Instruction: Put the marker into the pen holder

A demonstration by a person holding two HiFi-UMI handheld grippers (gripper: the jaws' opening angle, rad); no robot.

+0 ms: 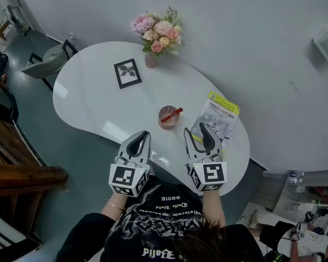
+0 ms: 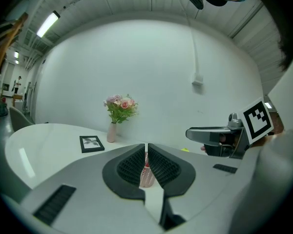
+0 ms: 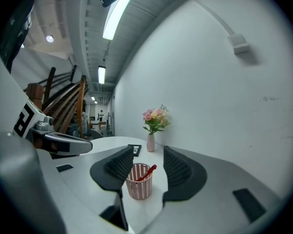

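Marker [image 1: 174, 113], red, leans in holder [image 1: 165, 120]; left hand-held gripper [image 1: 144, 133] closed, right hand-held gripper [image 1: 195, 128] parted.

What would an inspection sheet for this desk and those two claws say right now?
Surface: white curved table.
Job's things: red marker leaning inside the pink mesh pen holder.
Clutter: vase of flowers, picture frame, booklet near the right edge.
Claws: left claw shut, holding nothing; right claw open, empty; both apart from the pen holder.
Cables: thin cord running down the wall to a small box.
Surroundings: chair at the table's far left end, wooden beams on the left.
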